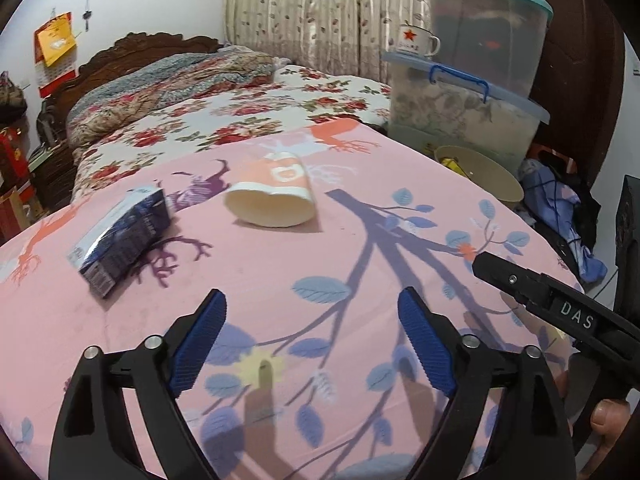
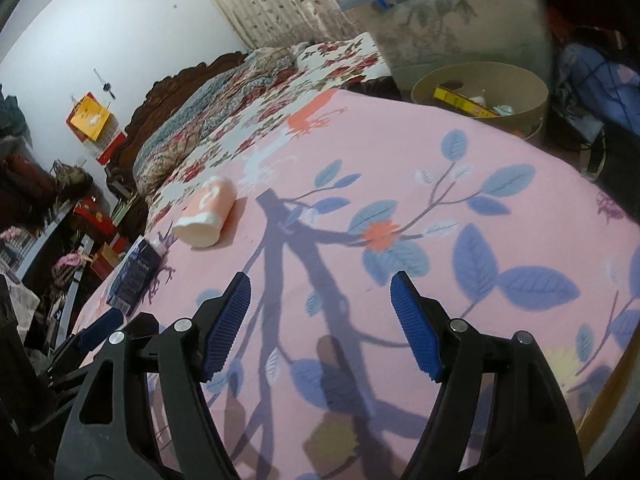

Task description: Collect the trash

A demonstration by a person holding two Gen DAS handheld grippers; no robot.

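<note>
A crushed paper cup (image 1: 276,196), orange and white, lies on its side on the pink leaf-print sheet (image 1: 360,280). To its left lies a dark blue carton (image 1: 122,240). My left gripper (image 1: 312,304) hovers open over the sheet, short of both, nothing between its blue pads. The right gripper's black finger (image 1: 516,280) reaches in from the right edge. In the right wrist view the cup (image 2: 206,212) and carton (image 2: 136,276) lie far left, and my right gripper (image 2: 320,288) stands open and empty. A round tan bin (image 2: 480,96) holding scraps stands beyond the sheet's far edge.
Stacked clear storage boxes (image 1: 472,80) with blue lids and a star mug (image 1: 416,40) stand behind the bin (image 1: 480,172). A floral quilt (image 1: 200,92) and carved headboard lie beyond the sheet. Blue clothing (image 1: 560,200) is heaped at right. A thumb (image 1: 608,416) shows at lower right.
</note>
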